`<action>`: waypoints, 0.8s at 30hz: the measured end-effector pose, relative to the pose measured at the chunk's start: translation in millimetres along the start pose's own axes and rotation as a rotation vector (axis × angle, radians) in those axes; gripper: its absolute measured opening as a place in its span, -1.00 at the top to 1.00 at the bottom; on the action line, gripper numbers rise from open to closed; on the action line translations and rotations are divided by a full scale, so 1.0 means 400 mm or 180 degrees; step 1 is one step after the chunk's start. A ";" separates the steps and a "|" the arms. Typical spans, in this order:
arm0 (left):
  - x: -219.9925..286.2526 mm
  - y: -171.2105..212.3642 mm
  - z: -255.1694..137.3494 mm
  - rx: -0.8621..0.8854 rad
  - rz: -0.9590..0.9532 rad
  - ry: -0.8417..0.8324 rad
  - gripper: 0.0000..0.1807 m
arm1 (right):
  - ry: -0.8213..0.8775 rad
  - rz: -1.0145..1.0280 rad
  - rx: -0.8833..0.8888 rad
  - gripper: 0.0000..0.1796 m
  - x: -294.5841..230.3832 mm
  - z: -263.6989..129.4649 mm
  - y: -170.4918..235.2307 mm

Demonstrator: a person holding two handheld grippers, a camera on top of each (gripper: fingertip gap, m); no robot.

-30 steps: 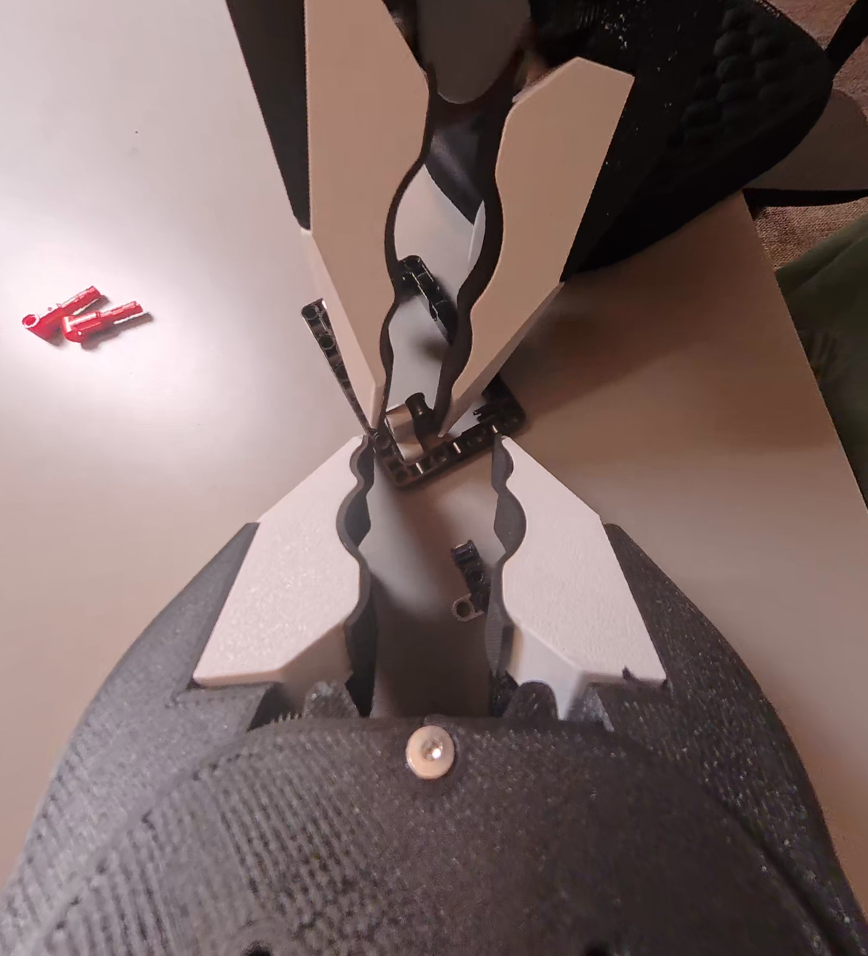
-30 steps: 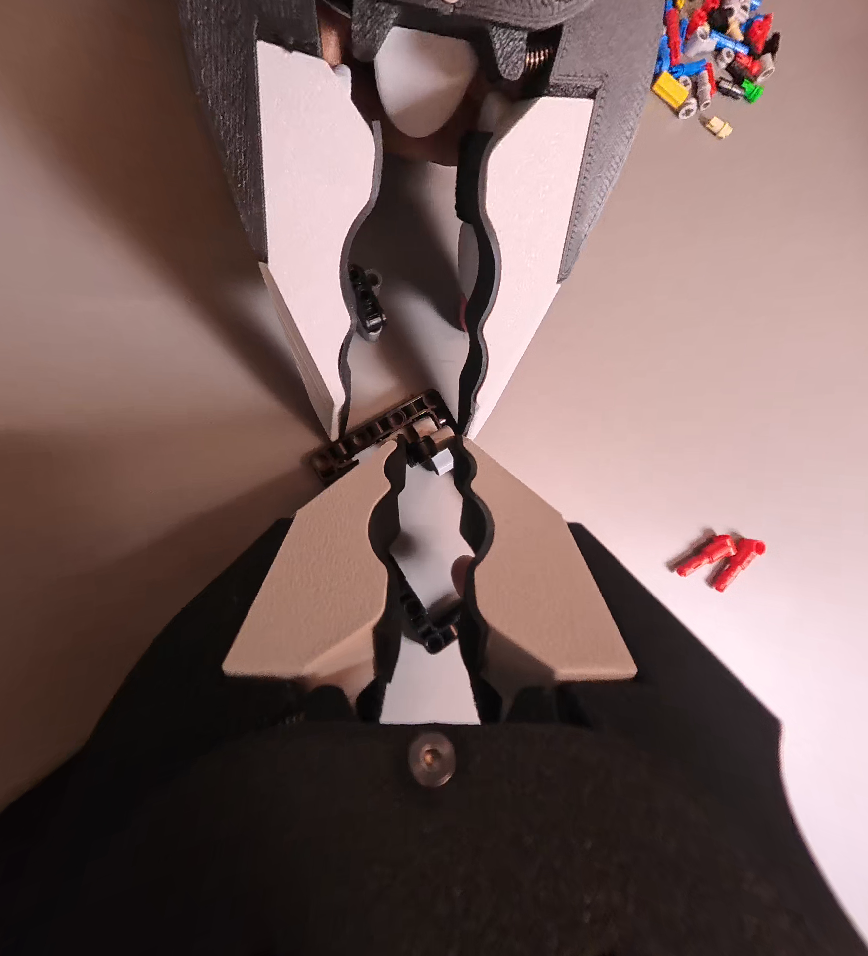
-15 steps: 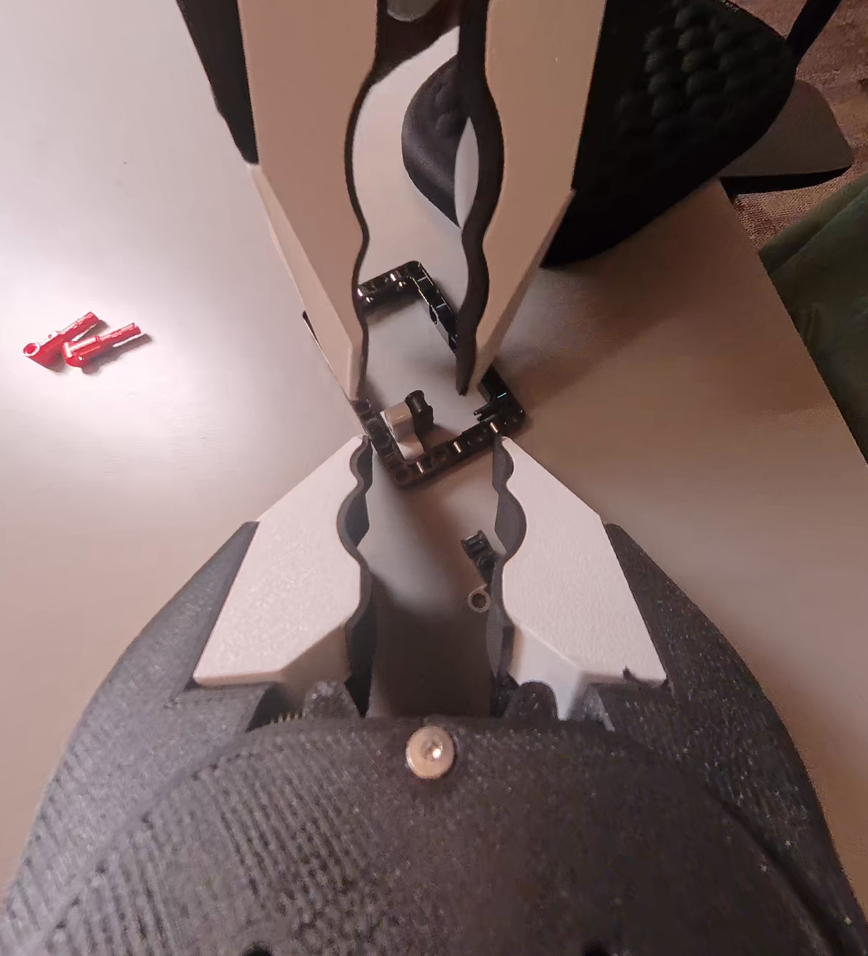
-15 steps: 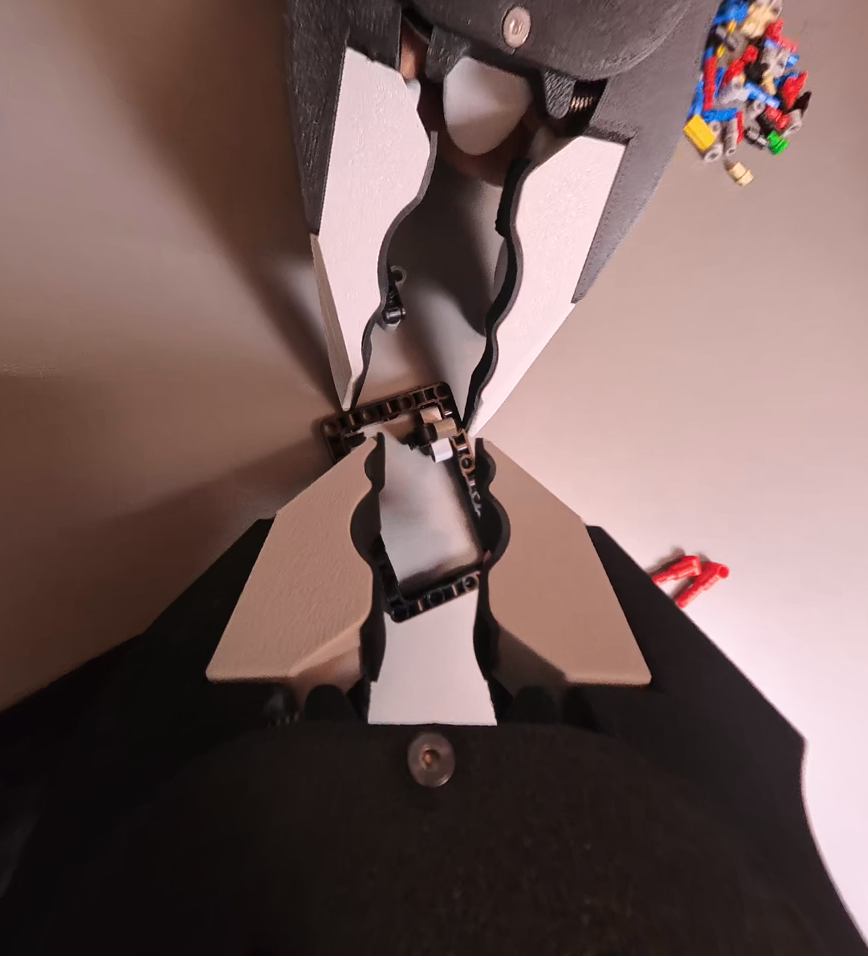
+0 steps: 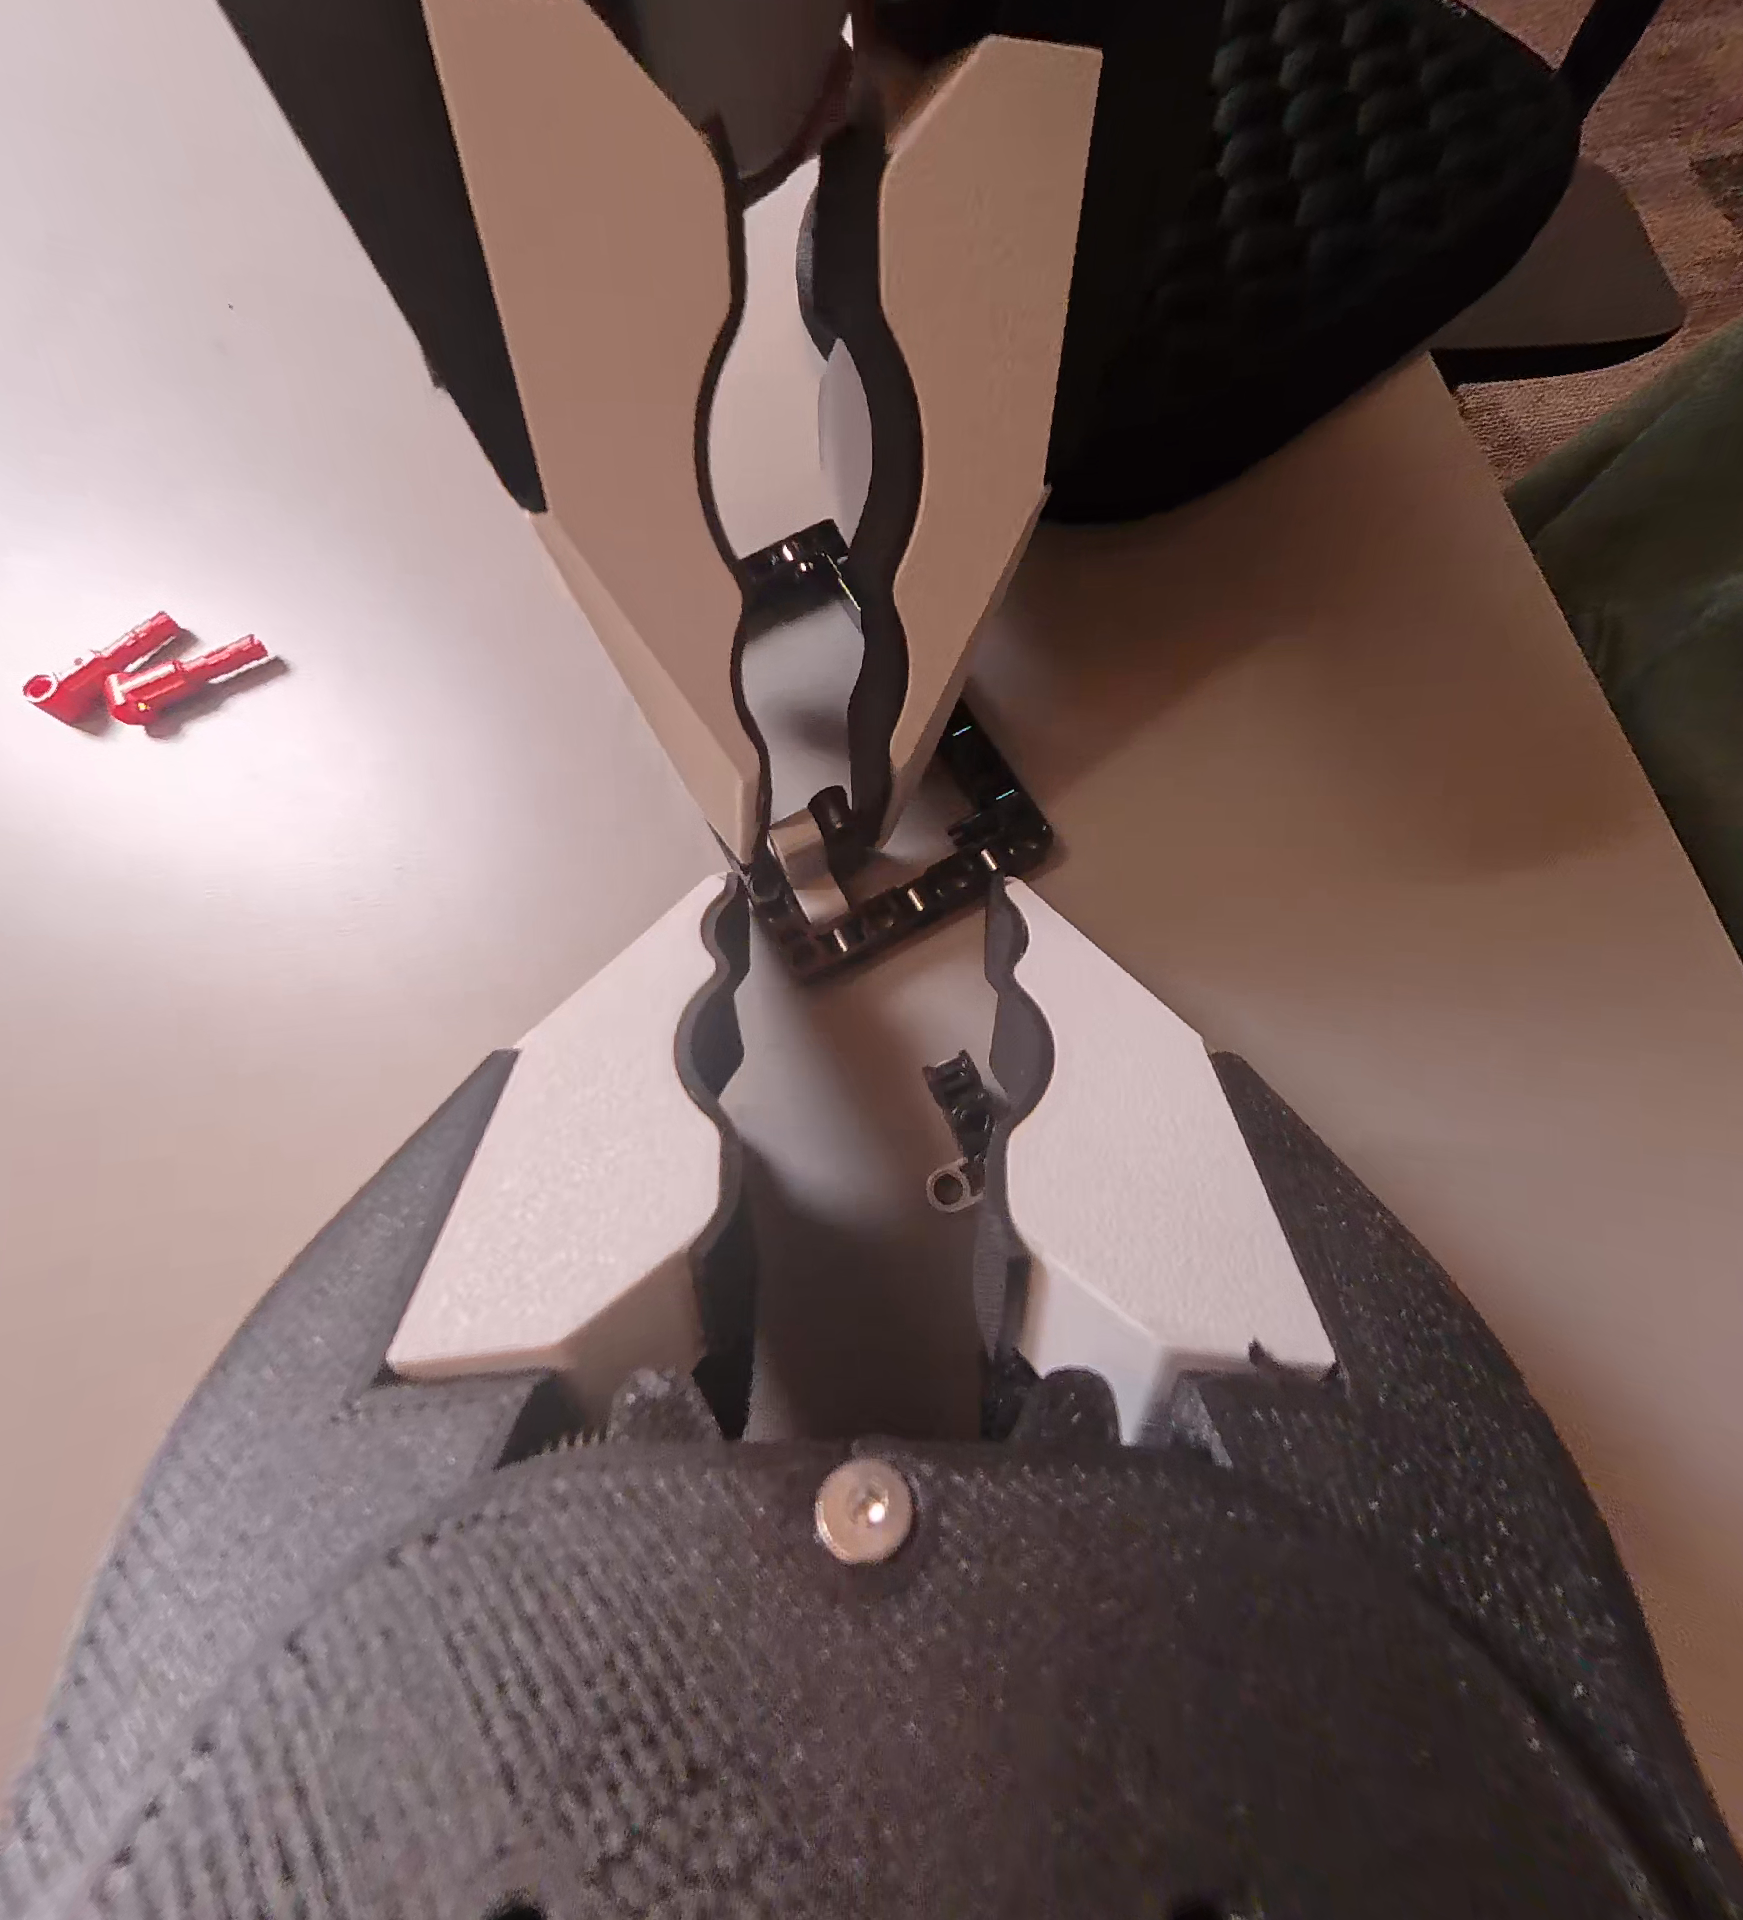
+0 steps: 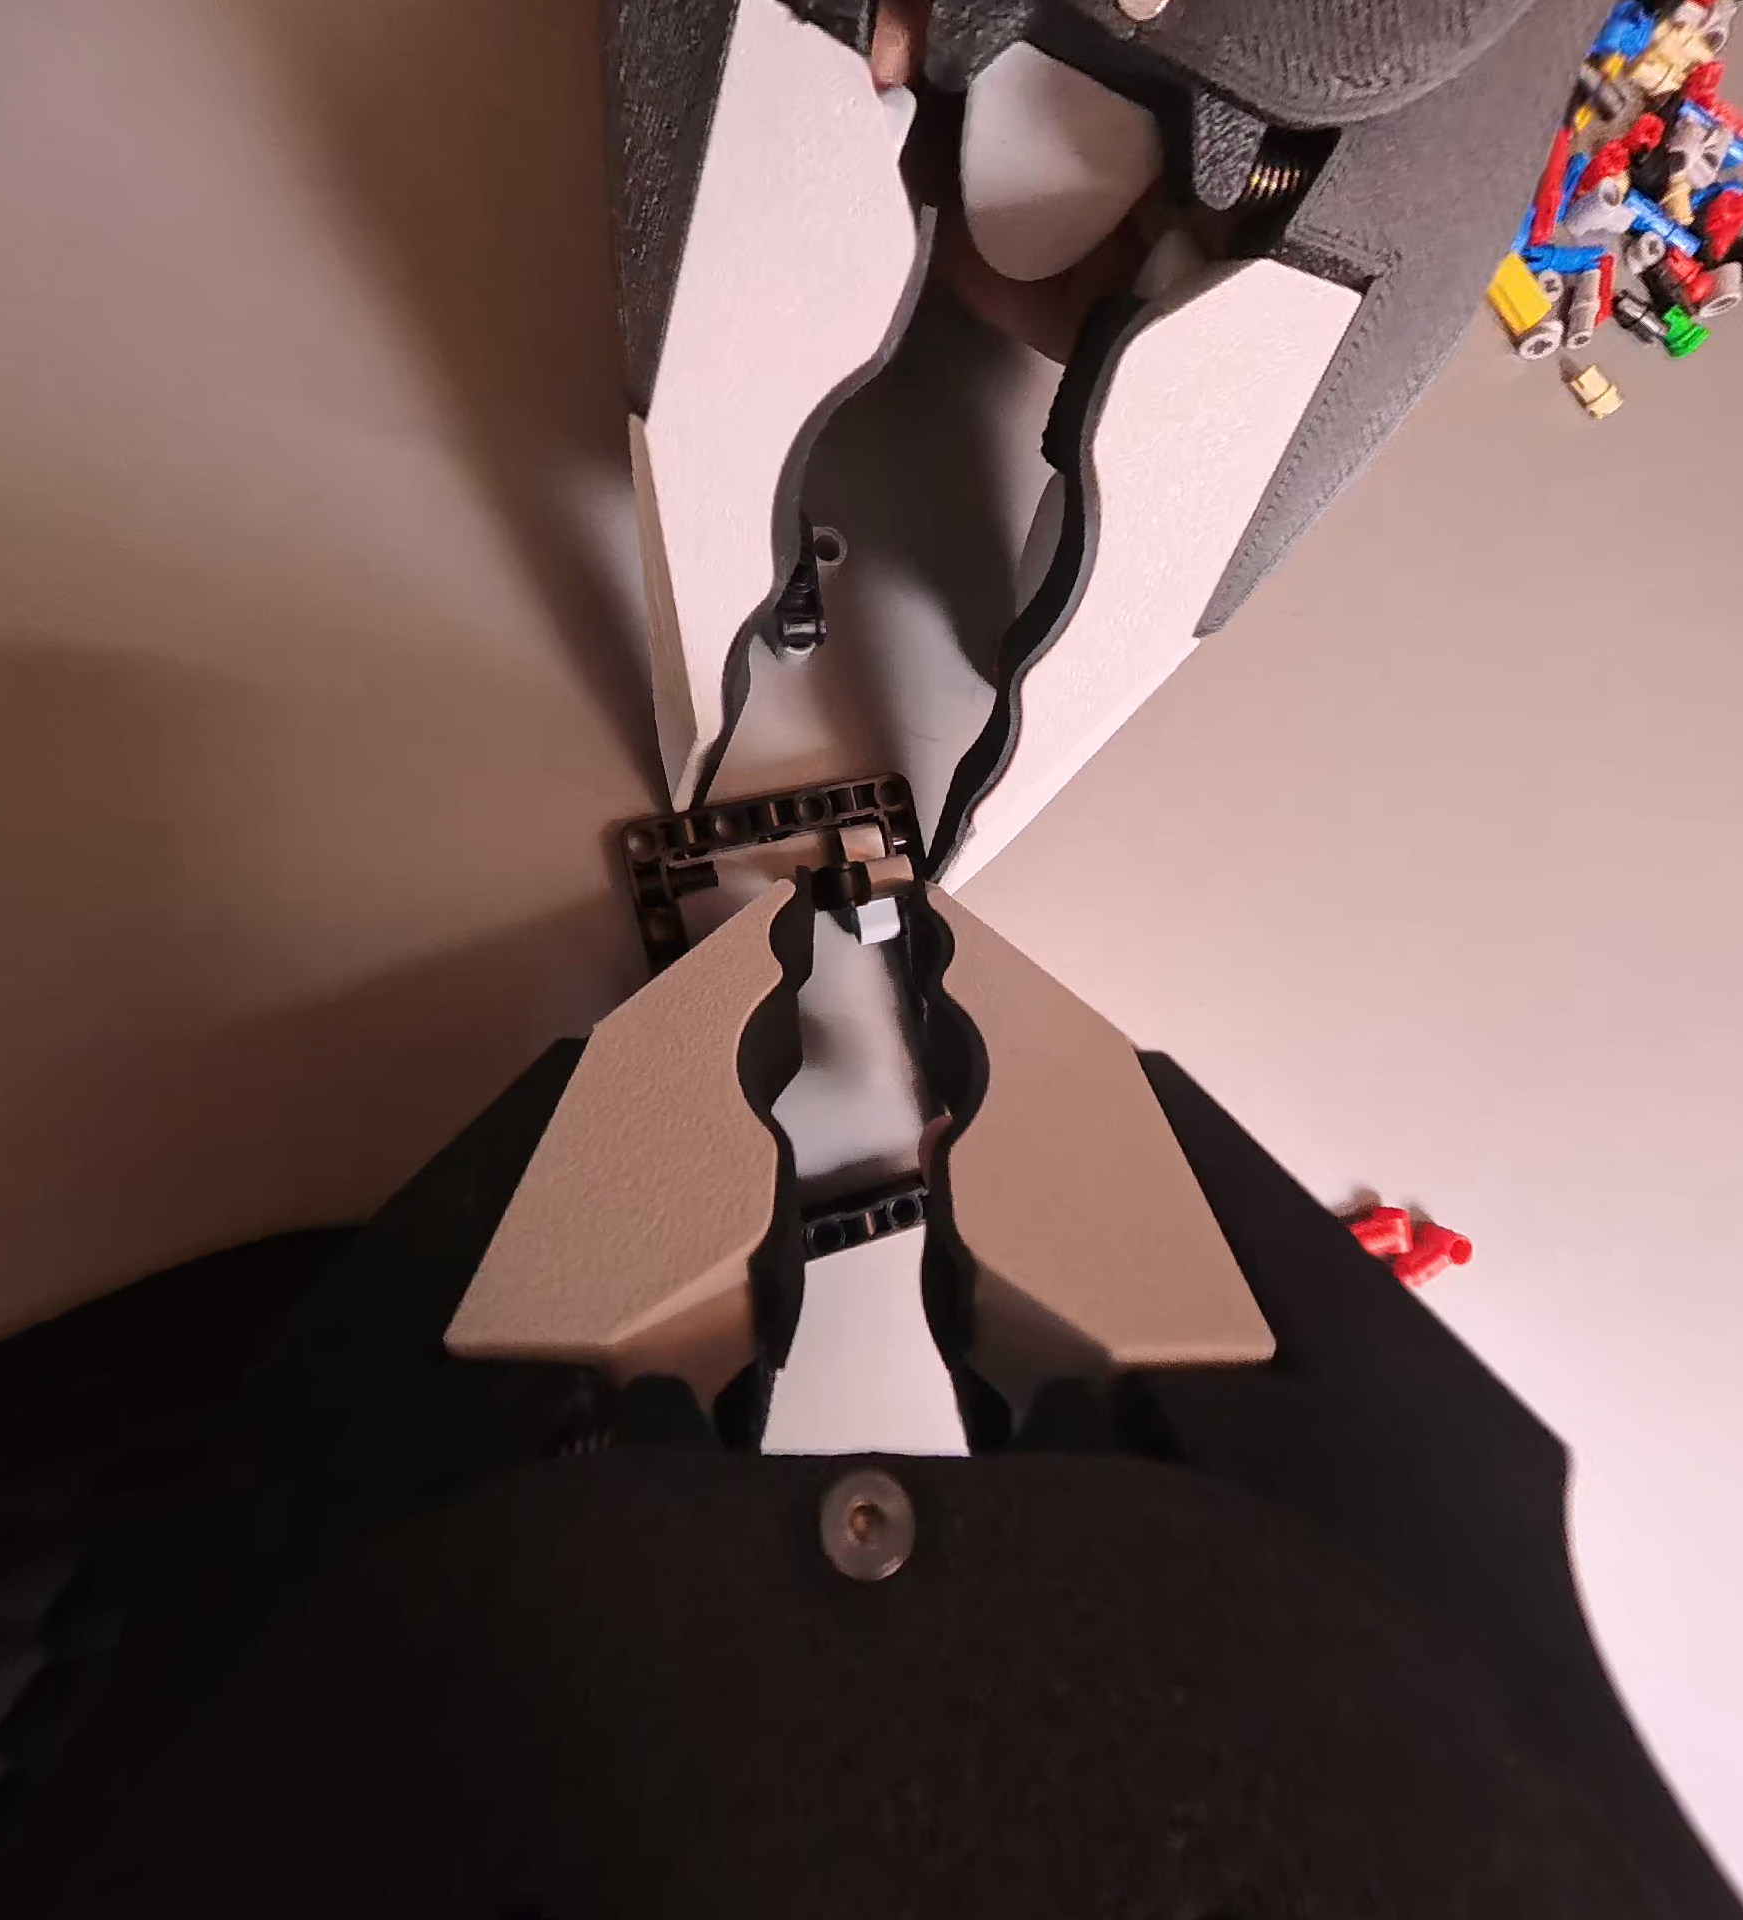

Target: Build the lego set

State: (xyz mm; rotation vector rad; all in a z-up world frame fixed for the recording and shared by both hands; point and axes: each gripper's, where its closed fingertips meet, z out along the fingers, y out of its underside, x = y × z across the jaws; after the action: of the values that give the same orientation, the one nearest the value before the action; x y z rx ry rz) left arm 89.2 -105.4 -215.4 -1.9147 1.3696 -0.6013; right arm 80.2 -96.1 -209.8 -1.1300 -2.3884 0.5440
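The black frame (image 5: 898, 914) lies flat mid-table — right gripper (image 6: 862, 914) seemingly pinching its grey connector (image 6: 872, 920) to seat it; left gripper (image 5: 862, 904) spread, bracing.

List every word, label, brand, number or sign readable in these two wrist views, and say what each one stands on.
None: no writing, number or sign can be read in either view.
The black frame, the two red pins, the pile of coloured pieces, both grippers' white fingers and the table show no print.
Any moulded marks on the pieces are too small to tell.
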 end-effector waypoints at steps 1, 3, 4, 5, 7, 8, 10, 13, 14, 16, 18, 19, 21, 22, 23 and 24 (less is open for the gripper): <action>0.000 0.000 0.000 -0.0008 0.0007 -0.0007 0.50 | -0.0023 -0.0004 -0.0003 0.83 0.000 0.000 0.000; 0.001 0.000 0.000 -0.0019 0.0025 -0.0009 0.49 | -0.0118 -0.0036 -0.0022 0.83 -0.001 0.001 0.001; 0.001 0.000 0.000 -0.0018 0.0034 -0.0008 0.49 | -0.0184 -0.0050 -0.0037 0.83 -0.002 0.001 0.001; 0.001 0.000 0.000 -0.0020 0.0041 -0.0007 0.49 | -0.0244 -0.0077 -0.0062 0.83 -0.002 0.002 0.001; 0.001 0.000 0.000 -0.0025 0.0058 -0.0011 0.50 | -0.0325 -0.0136 -0.0116 0.83 -0.003 0.003 0.001; 0.001 0.000 0.000 -0.0025 0.0063 -0.0011 0.50 | -0.0359 -0.0133 -0.0127 0.84 -0.004 0.004 0.001; 0.001 0.000 0.000 -0.0034 0.0079 -0.0003 0.50 | -0.0377 -0.0102 -0.0118 0.83 -0.004 0.004 0.000; 0.001 0.002 -0.002 -0.0048 0.0119 0.0021 0.50 | -0.0220 -0.0028 -0.0060 0.83 -0.004 0.003 -0.002; -0.001 0.001 -0.002 -0.0053 0.0131 0.0017 0.50 | -0.0126 0.0010 -0.0028 0.83 -0.002 0.002 -0.001; -0.006 -0.006 -0.001 -0.0027 0.0131 -0.0037 0.50 | 0.0059 0.0103 0.0032 0.80 0.005 -0.011 0.006; -0.007 -0.011 -0.003 -0.0007 0.0129 -0.0046 0.50 | 0.0170 0.0297 0.0122 0.60 0.006 -0.033 0.016; -0.011 -0.013 -0.007 0.0014 0.0143 -0.0067 0.50 | 0.0253 0.0412 0.0199 0.56 0.009 -0.047 0.021; -0.016 -0.016 -0.017 0.0070 0.0180 -0.0101 0.50 | 0.0484 0.0625 0.0389 0.55 0.022 -0.080 0.035; -0.018 -0.020 -0.023 0.0117 0.0230 -0.0129 0.50 | 0.0628 0.0734 0.0479 0.55 0.030 -0.097 0.045; -0.020 -0.026 -0.027 0.0158 0.0319 -0.0176 0.51 | 0.0805 0.0828 0.0583 0.53 0.041 -0.116 0.053; -0.023 -0.029 -0.030 0.0169 0.0441 -0.0243 0.50 | 0.0940 0.0917 0.0697 0.53 0.044 -0.133 0.060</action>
State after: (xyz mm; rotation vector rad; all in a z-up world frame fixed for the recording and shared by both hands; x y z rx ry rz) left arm 85.0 -97.7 -198.5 -1.7659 1.4101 -0.4871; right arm 113.6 -59.5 -174.6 -1.3573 -1.8804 0.6629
